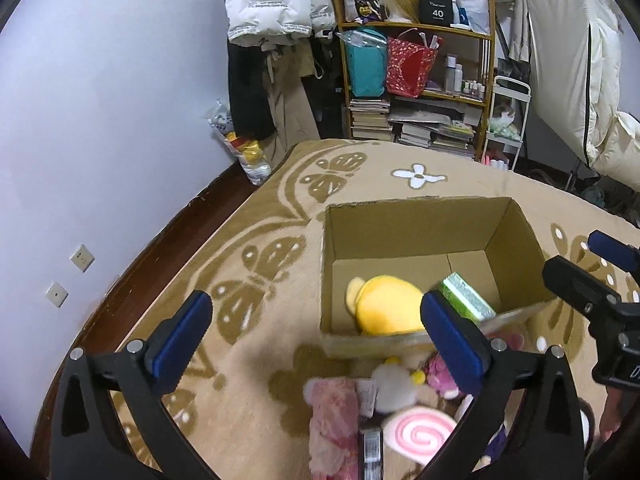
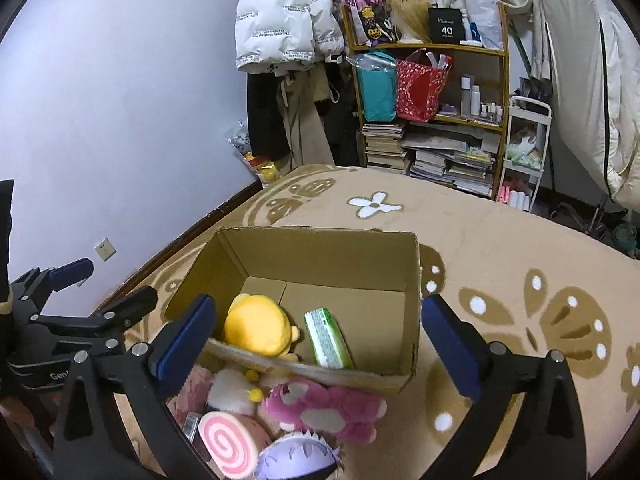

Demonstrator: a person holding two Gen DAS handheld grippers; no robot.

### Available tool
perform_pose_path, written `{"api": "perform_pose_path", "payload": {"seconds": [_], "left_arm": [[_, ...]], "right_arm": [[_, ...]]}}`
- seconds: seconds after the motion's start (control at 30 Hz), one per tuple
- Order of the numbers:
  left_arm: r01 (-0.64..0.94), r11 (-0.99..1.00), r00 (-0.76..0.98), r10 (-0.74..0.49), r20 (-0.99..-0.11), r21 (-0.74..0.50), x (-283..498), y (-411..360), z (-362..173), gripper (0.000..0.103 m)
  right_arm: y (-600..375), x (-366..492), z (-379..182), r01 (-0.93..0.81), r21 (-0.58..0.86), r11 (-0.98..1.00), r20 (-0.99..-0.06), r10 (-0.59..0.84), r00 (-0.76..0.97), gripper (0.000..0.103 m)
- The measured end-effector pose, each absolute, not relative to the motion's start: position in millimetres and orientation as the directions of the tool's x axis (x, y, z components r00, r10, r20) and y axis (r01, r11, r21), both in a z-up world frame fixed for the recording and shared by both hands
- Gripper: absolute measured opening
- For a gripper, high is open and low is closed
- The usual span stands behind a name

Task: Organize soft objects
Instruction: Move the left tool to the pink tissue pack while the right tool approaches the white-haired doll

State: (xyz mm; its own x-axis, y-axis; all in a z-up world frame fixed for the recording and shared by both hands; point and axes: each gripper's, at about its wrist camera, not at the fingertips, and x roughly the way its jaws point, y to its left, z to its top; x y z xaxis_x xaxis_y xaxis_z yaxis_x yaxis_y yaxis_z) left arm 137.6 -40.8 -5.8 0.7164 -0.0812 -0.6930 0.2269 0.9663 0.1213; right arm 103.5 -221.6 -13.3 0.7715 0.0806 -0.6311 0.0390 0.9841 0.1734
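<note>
Inside cardboard box [image 2: 408,344]: yellow plush [image 2: 256,330], green pack [image 2: 326,338] stowed. Near side, on patterned blanket [image 2: 500,248]: pink plush [image 2: 324,410], swirl cushion [image 2: 228,442], others wait. Left tool [image 1: 316,344], right tool [image 2: 318,344] both spread wide, empty.

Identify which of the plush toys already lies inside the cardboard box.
The yellow plush toy, lying on the floor of the open brown cardboard box beside a green packet. The pink plush bear and the pink-swirl roll plush lie outside on the rug.

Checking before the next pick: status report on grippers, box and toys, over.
Left gripper and right gripper open, empty. Yellow plush and green pack in cardboard box. Pink plush and swirl toy wait outside; nothing blocking.
</note>
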Motion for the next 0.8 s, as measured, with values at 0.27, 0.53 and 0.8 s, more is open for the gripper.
{"api": "perform_pose_path", "payload": {"seconds": [0.27, 0.53, 0.8], "left_arm": [[0.192, 0.979, 0.693, -0.088, -0.716, 0.066, 107, -17, -3, 0.103], [0.146, 0.989, 0.636, -0.065, -0.769, 0.037, 94, 1, -24, 0.103], [0.132, 0.991, 0.569, -0.06, -0.82, 0.019, 100, 13, -48, 0.103]], "right_arm": [[-215, 71, -12, 0.028, 0.177, 0.984, -0.629, 0.091, 0.772, 0.103], [-210, 47, -27, 0.033, 0.187, 0.982, -0.643, 0.097, 0.76, 0.103], [-206, 34, -52, 0.043, 0.186, 0.982, -0.671, 0.095, 0.735, 0.103]]}}
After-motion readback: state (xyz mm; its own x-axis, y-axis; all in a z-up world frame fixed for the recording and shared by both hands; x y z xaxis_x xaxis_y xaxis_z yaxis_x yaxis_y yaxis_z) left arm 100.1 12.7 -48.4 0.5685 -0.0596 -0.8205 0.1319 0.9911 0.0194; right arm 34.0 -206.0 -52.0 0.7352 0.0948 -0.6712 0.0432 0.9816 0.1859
